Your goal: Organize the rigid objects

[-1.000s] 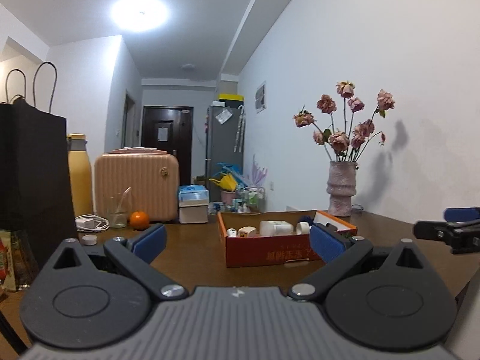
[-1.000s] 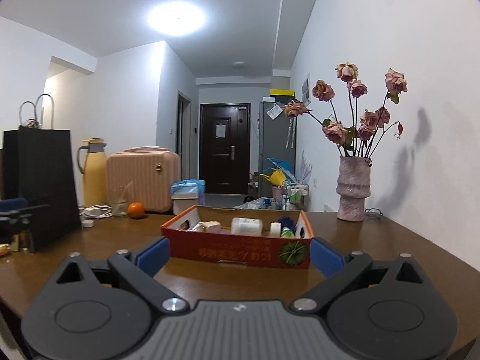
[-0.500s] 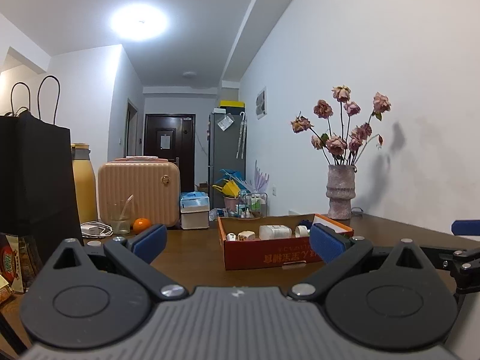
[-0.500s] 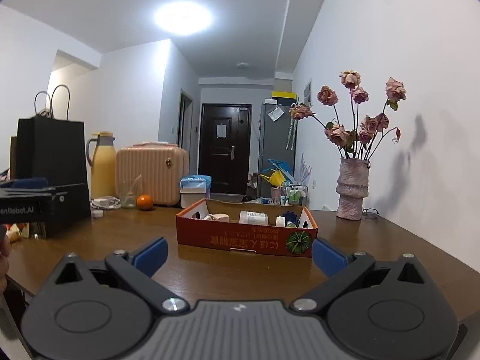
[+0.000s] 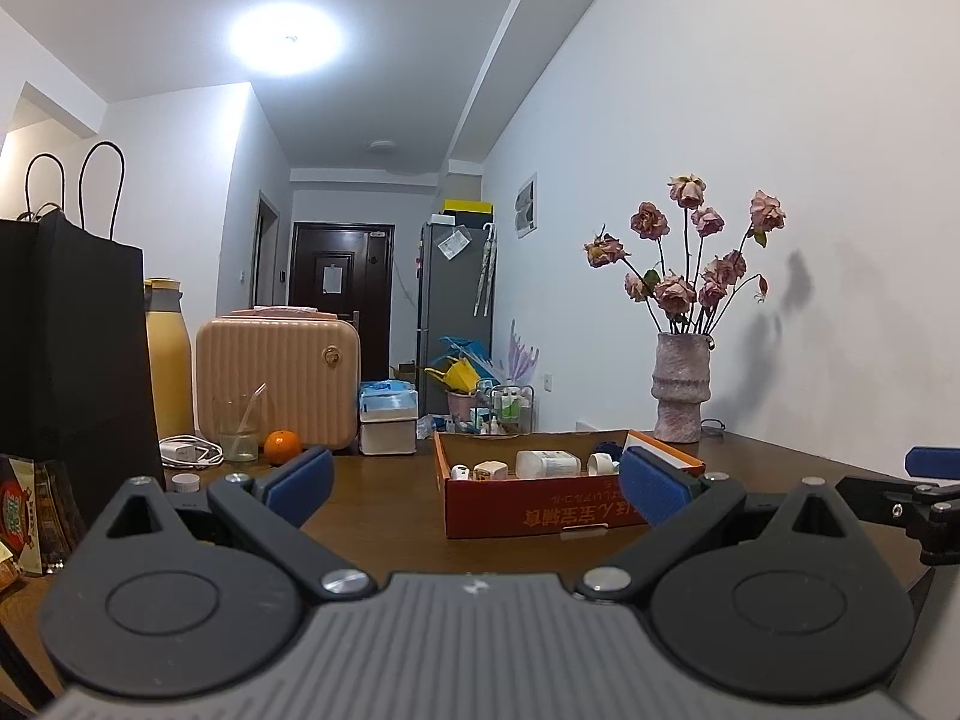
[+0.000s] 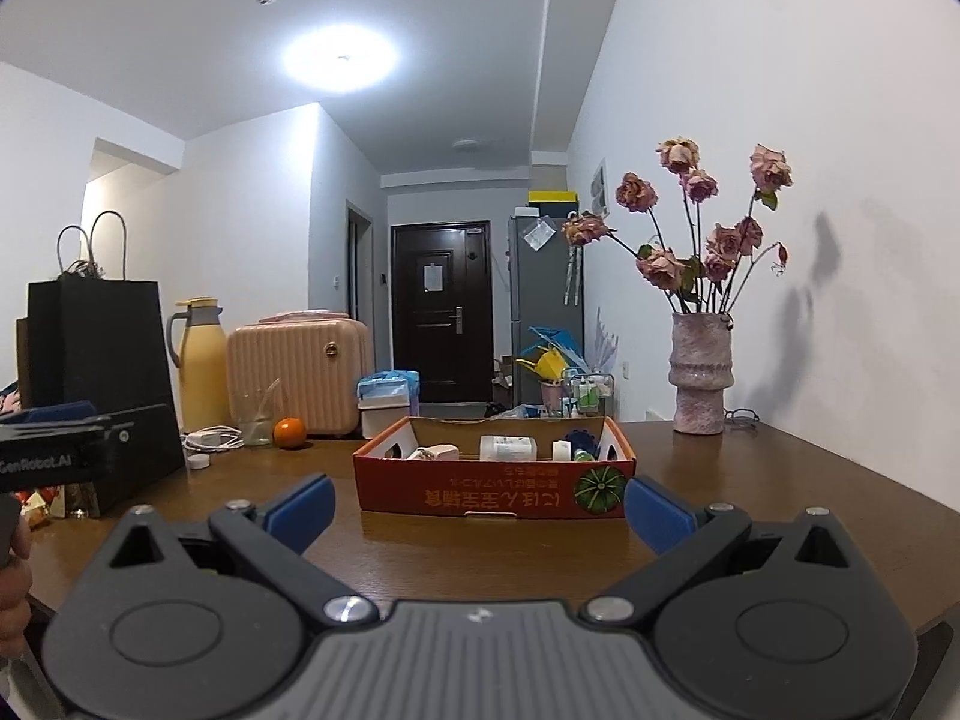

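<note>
An orange cardboard box [image 5: 564, 510] [image 6: 492, 495] sits on the brown table [image 5: 384, 516] [image 6: 750, 480], holding a white bottle [image 5: 547, 463] [image 6: 507, 447], a white plug [image 5: 491, 470] [image 6: 433, 453] and other small items. My left gripper [image 5: 474, 486] hovers open near the table's front, nothing between its blue pads. My right gripper [image 6: 478, 507] is open too, facing the box from the front. The right gripper's tip shows at the right edge of the left wrist view [image 5: 927, 483]; the left gripper shows at the left edge of the right wrist view [image 6: 54, 438].
A black paper bag [image 5: 66, 360] [image 6: 102, 372], yellow flask [image 5: 168, 360] [image 6: 201, 360], pink case [image 5: 279, 384] [image 6: 300, 378], glass [image 5: 237, 429], orange [image 5: 283, 445] [image 6: 290, 432], white cable [image 5: 189, 453] and tissue box [image 5: 388, 420] stand at the left and back. A vase of dried roses [image 5: 681, 390] [image 6: 701, 384] stands right.
Both grippers have pulled back and risen a little; the box looks farther away and lower in both views. Both stay open.
</note>
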The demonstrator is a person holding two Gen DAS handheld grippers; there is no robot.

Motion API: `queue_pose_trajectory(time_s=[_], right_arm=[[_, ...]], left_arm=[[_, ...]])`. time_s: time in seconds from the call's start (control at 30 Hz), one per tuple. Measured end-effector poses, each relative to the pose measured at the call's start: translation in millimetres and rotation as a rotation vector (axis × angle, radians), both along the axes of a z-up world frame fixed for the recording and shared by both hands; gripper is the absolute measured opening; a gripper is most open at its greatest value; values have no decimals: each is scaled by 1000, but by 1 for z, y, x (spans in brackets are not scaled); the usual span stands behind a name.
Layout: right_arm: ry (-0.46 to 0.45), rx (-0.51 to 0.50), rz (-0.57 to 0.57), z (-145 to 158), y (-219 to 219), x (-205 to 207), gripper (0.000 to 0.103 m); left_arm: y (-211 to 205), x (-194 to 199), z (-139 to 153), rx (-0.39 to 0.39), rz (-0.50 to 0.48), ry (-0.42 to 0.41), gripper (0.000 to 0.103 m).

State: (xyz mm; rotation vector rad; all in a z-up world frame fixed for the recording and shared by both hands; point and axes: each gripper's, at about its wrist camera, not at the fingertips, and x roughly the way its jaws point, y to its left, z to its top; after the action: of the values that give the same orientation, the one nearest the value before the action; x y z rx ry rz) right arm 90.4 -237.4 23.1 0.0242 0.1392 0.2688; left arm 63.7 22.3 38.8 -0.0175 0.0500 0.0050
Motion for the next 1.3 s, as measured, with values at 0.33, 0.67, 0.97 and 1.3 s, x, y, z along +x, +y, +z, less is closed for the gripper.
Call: queue_pose_trajectory(time_s=[0.33,0.67,0.97,1.3], right_arm=[[17,29,4,-2,-4,1,103],[19,34,-1,-2,-5,1,103],[20,41,3,-2,-6,0,103],[27,44,-11,-3,-7,1,103]], left_arm=[[0,-1,0,2,-2,4,103],[-1,0,0,7,2,5,103],[-2,1,-1,9,3,12,103],[-2,2,-3,7,6,19,103]])
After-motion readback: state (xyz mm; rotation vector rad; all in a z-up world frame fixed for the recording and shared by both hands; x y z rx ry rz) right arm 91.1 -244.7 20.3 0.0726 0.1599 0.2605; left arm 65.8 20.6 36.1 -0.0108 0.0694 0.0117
